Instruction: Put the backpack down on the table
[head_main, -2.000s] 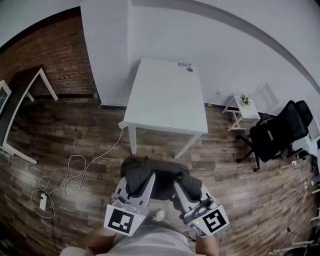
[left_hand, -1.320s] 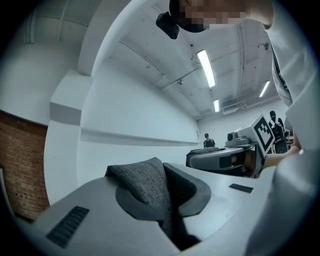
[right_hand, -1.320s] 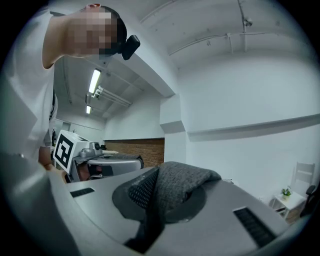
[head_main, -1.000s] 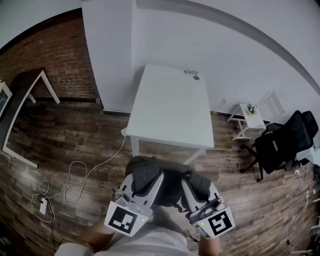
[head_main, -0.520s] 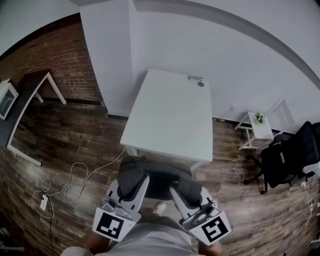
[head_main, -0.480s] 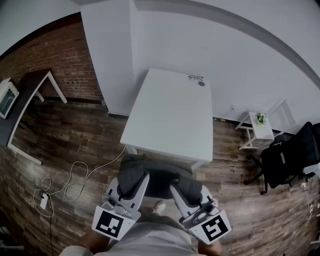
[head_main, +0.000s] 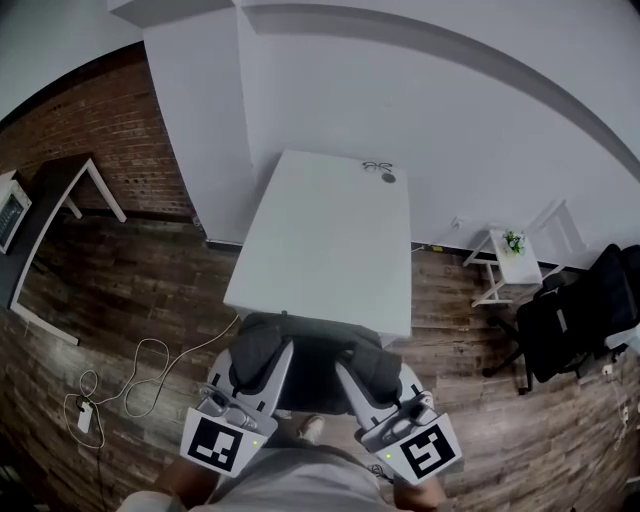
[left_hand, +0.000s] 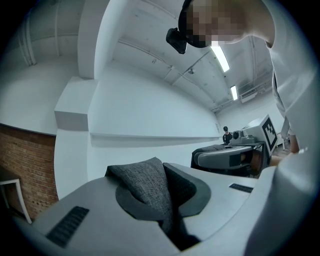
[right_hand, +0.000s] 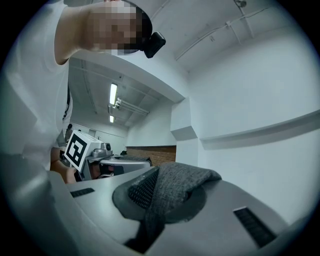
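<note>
A dark grey backpack (head_main: 306, 368) hangs between my two grippers, just before the near edge of the white table (head_main: 330, 240). My left gripper (head_main: 266, 356) is shut on a grey fabric strap (left_hand: 146, 189) at the bag's left shoulder. My right gripper (head_main: 352, 372) is shut on the matching strap (right_hand: 172, 187) at the right shoulder. Both grippers point roughly level toward the table and the white wall behind it. Each gripper view shows the other gripper off to the side: the right gripper (left_hand: 231, 156) and the left gripper (right_hand: 109, 163). The bag's lower part is hidden under my arms.
A pair of glasses (head_main: 376, 167) and a small round object lie at the table's far end. A black office chair (head_main: 580, 310) and a small white side table (head_main: 508, 258) stand at the right. A cable (head_main: 150, 360) trails on the wooden floor at the left, near a dark desk (head_main: 45, 215).
Both grippers have carried the backpack forward and slightly up. The table's near edge now lies right above the bag in the head view. Both grips are unchanged.
</note>
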